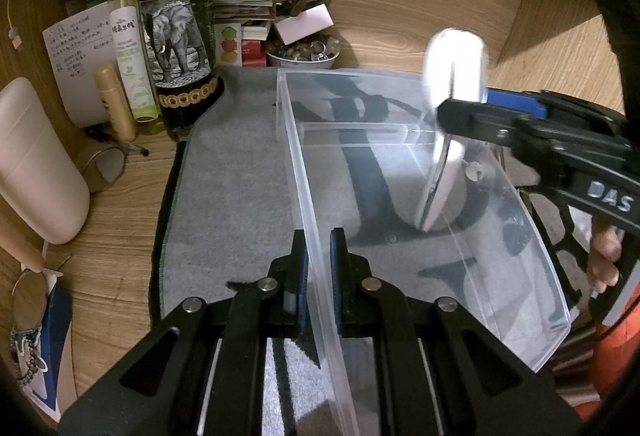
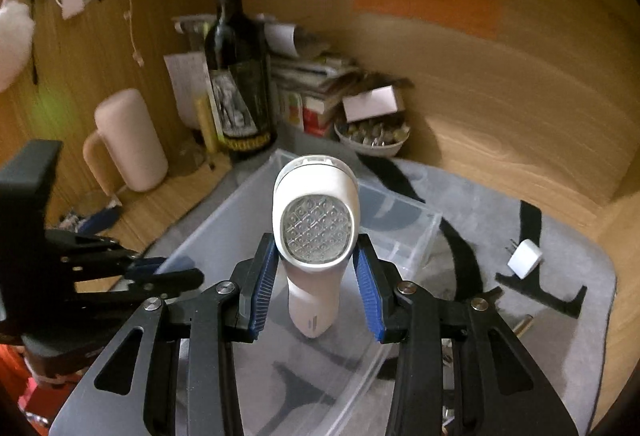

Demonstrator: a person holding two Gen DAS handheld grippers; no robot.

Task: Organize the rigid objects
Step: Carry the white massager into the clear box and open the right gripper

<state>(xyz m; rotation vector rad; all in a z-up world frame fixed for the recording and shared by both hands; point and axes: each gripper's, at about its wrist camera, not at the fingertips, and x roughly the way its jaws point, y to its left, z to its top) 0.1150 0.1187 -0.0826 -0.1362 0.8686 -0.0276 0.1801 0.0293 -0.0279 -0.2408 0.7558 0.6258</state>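
While our left tool [image 1: 319, 268] pinches the clear bin's [image 1: 532, 236] wall to steady it (it slides easily), our right tool [image 2: 316, 276] grips the white shaver [image 2: 316, 224] over it

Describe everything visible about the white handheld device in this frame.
The white handheld device, seemingly smooth plastic, has a rounded head with a clear patterned face and a tapering handle. It stands tilted inside the clear plastic bin, its lower end apparently at the bin floor, head between the right gripper fingers, which look slightly parted. Contact unclear.
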